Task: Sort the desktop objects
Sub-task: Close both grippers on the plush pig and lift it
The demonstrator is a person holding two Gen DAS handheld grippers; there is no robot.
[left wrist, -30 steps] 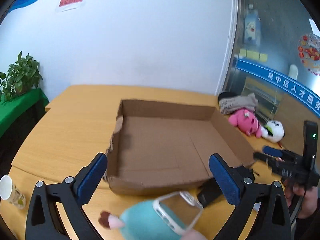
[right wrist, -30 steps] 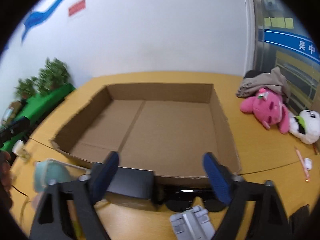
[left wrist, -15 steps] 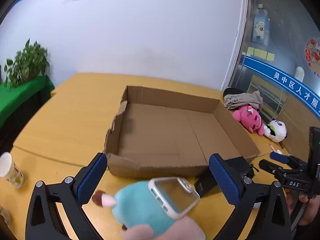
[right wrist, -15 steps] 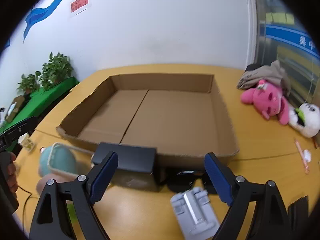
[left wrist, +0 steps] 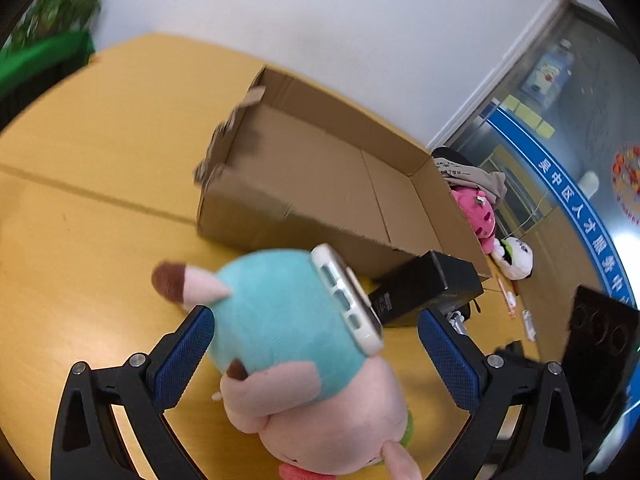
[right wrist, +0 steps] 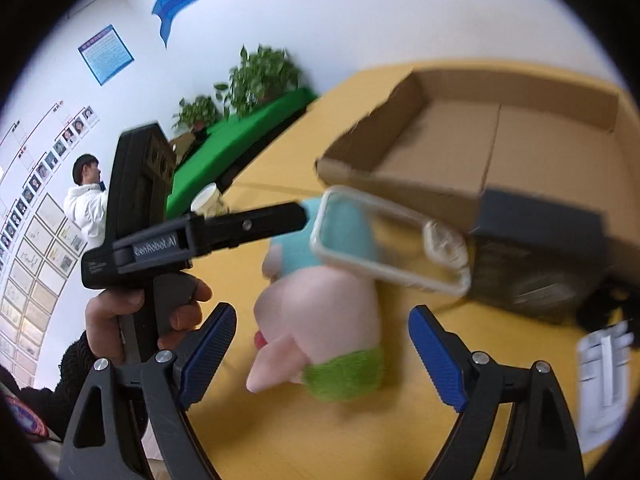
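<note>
Sorting barely begun: cardboard box (left wrist: pixel 332 176) empty, plush toy (left wrist: pixel 288 344) with clear phone case (left wrist: pixel 346 294) atop lying on table (left wrist: pixel 88 152) before it, between spread fingers of left gripper (left wrist: pixel 316 344); right gripper (right wrist: pixel 322 350) likewise released, grasping nothing. Black box (left wrist: pixel 428 286), pink plush (left wrist: pixel 476 210) also left outside.

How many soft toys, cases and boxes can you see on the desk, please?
Soft toys: 3: teal-and-pink plush, pink plush, white plush
Clear phone case: 1
Boxes: 2: open cardboard box, black box
Total: 6
</note>
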